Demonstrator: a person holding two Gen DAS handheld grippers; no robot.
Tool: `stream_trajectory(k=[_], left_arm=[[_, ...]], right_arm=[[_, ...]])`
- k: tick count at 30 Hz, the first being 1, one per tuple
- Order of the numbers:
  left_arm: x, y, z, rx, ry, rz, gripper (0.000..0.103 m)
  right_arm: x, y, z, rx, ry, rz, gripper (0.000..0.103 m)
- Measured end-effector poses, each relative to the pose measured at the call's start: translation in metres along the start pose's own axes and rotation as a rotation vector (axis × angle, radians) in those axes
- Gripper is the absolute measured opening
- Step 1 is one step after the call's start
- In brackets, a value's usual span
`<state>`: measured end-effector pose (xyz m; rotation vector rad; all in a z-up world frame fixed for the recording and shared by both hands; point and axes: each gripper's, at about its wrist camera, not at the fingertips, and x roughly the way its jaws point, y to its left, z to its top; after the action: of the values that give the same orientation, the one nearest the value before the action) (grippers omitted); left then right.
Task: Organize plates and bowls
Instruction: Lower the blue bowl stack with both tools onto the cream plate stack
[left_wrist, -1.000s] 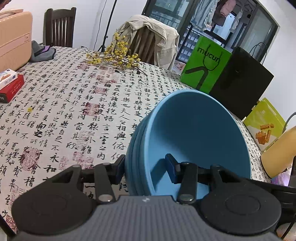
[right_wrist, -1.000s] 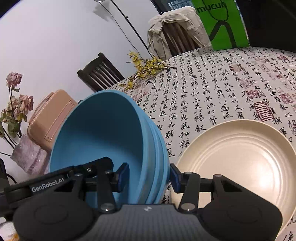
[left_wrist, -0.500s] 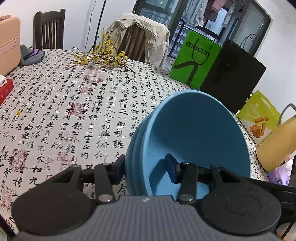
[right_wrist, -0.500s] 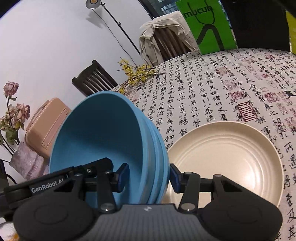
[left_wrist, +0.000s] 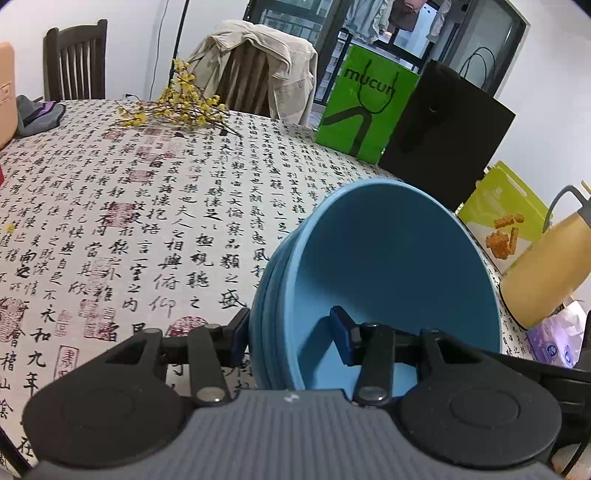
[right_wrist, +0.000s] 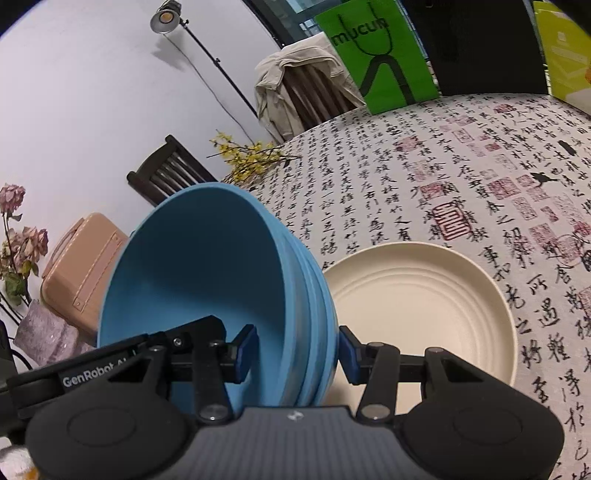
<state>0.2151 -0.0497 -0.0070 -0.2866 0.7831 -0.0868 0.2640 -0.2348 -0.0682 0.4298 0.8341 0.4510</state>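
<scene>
- Tablecloth (left_wrist: 110, 221) with black writing covers the round table under both grippers.
- Left gripper (left_wrist: 291, 332) pinches the rim of the stack of blue bowls (left_wrist: 388, 280); right gripper (right_wrist: 295, 350) pinches the other side, so the stack is carried tilted.
- Cream plate (right_wrist: 424, 306) lies at 3 o'clock of the bowls, probably their landing spot.
- Green bag (left_wrist: 365, 107) stands far off at 12 o'clock.

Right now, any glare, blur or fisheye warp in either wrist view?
Left wrist: sharp, no motion blur; edges bow, with dark corners; blue bowls evenly lit.
Right wrist: sharp too; horizon tilted and curved; lit studio lamp flares slightly; soft sheen on the cream plate, not blown out.
</scene>
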Motion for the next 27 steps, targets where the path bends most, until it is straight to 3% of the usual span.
stream_trajectory(k=[27], left_arm=[[0.029, -0.031, -0.010, 0.040, 0.065, -0.041, 0.046]], right_arm=[[-0.009, -0.044, -0.001, 0.068, 0.004, -0.052, 0.047]])
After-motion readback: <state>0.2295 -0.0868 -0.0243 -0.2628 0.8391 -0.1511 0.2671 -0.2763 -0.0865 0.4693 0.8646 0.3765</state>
